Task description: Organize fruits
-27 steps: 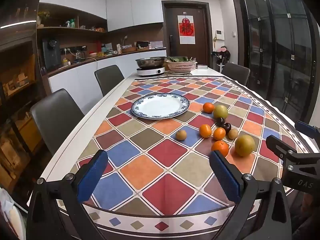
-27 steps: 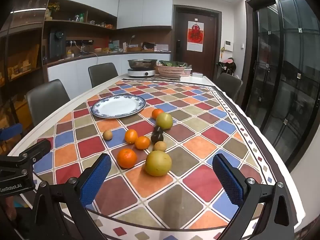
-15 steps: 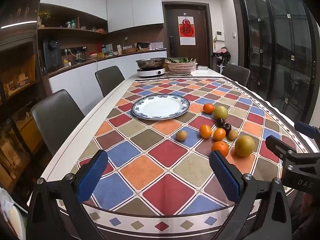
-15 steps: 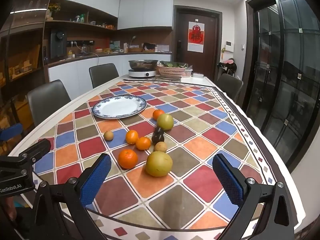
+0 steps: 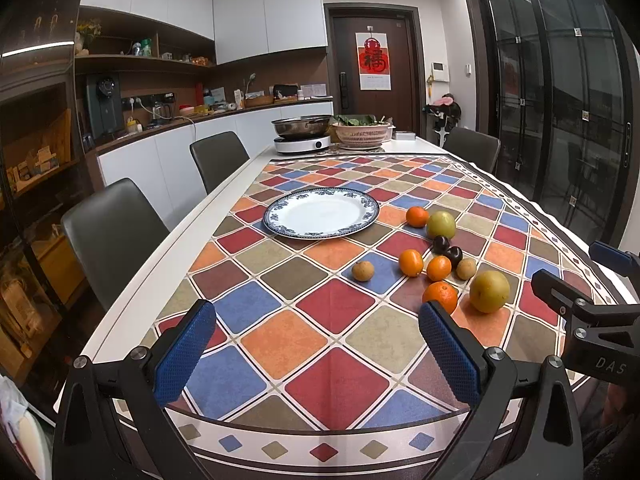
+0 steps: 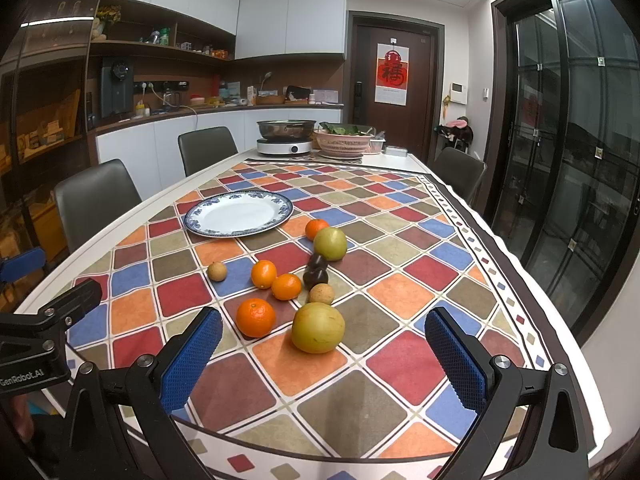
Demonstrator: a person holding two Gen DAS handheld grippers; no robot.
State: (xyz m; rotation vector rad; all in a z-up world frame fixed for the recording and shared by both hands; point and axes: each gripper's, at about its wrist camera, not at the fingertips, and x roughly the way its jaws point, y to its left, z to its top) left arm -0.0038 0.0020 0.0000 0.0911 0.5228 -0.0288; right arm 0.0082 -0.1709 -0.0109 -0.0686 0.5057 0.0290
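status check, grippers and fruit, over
Left gripper and right gripper both open, empty. Fruits loose on tablecloth, plate bare. Nothing in the way.

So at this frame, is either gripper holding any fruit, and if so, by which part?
Nothing is held. The left gripper and right gripper are both open above the near table edge, and all the fruit, including the nearest orange, lies untouched on the tablecloth.

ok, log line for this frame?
phase: pre-grasp | left gripper: open | right gripper: open | fruits: on tablecloth | plate: empty
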